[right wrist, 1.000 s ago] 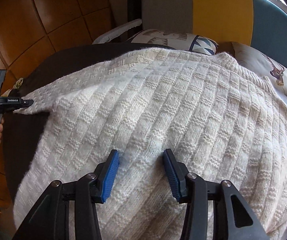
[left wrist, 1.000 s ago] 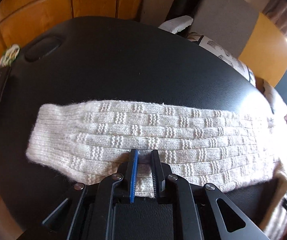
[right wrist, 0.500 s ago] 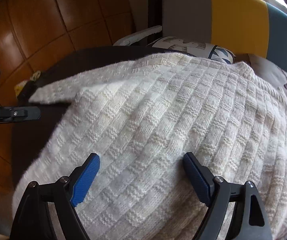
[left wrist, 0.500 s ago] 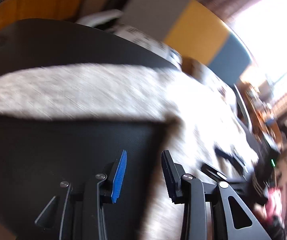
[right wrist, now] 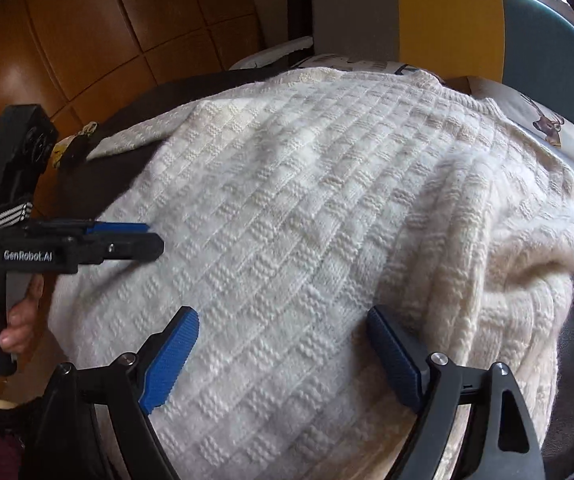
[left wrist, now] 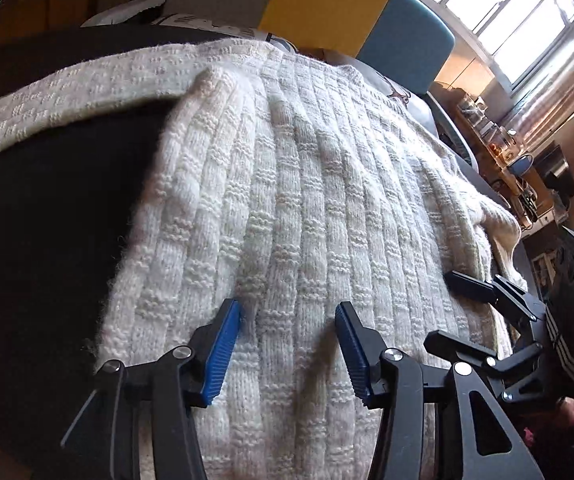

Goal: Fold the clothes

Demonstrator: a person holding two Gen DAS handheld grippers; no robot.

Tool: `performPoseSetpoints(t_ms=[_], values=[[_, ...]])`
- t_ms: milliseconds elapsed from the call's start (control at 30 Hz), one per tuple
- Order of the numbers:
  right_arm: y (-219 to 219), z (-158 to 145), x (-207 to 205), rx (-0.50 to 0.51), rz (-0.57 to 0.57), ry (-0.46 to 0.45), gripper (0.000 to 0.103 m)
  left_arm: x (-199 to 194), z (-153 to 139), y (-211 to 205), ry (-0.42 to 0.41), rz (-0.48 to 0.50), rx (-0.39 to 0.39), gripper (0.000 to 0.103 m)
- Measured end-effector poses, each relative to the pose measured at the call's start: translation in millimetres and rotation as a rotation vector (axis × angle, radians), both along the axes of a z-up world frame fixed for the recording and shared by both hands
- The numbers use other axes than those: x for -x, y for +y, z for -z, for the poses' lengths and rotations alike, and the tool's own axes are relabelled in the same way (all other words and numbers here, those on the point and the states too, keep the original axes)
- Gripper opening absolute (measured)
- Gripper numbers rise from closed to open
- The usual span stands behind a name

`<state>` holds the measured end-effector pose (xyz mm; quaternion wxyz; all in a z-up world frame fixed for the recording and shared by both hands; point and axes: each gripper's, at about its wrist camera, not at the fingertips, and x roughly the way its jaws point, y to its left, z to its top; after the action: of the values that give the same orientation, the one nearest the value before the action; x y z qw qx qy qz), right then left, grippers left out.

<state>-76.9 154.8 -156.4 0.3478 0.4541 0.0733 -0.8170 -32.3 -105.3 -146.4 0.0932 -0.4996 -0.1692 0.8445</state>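
The sweater [left wrist: 319,184], a cream knit with a raised basket-weave of ribbed blocks, lies spread flat across a black worktop [left wrist: 47,208]. In the left wrist view its body fills the middle, the fuzzy side edge running down at the left, and one sleeve [left wrist: 67,92] stretches away to the left across the dark surface. The left claw [left wrist: 287,344] hangs just over the lower part of the body, its blue-padded fingers spread apart with nothing between them; the right claw [left wrist: 451,312] shows at the right edge, also over the knit. In the right wrist view the sweater [right wrist: 307,208] again covers most of the worktop [right wrist: 99,176], its ribbed neckline at the far side near a patterned cushion [right wrist: 543,124], and its right side bunched into soft folds. The right claw [right wrist: 283,344] is opened wide above the fabric, empty. The left claw [right wrist: 143,236] reaches in from the left, held by a hand [right wrist: 11,316].
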Motion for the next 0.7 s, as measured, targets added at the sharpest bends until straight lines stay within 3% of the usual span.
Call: performPoseSetpoints(t_ms=[133, 267, 567, 700], values=[[26.3, -18.4, -5.9, 0.1, 0.023, -0.042, 0.088, 4.6, -7.8, 9.2, -0.014, -0.016, 0.047, 0.053], [86.2, -44.7, -16.3, 0.242, 0.124, -0.087, 0.088, -2.5, -25.3, 16.9, 0.035, -0.002, 0.015, 0.054], [157.3, -34.4, -51.3, 0.3, 0.25, -0.147, 0.088, 6.3, -16.7, 56.9, 0.025, 0.09, 0.084, 0.058], [151.1, -31.2, -45.6, 0.29, 0.251, -0.141, 0.088, 10.0, -15.7, 65.1, 0.03, 0.106, 0.123, 0.06]])
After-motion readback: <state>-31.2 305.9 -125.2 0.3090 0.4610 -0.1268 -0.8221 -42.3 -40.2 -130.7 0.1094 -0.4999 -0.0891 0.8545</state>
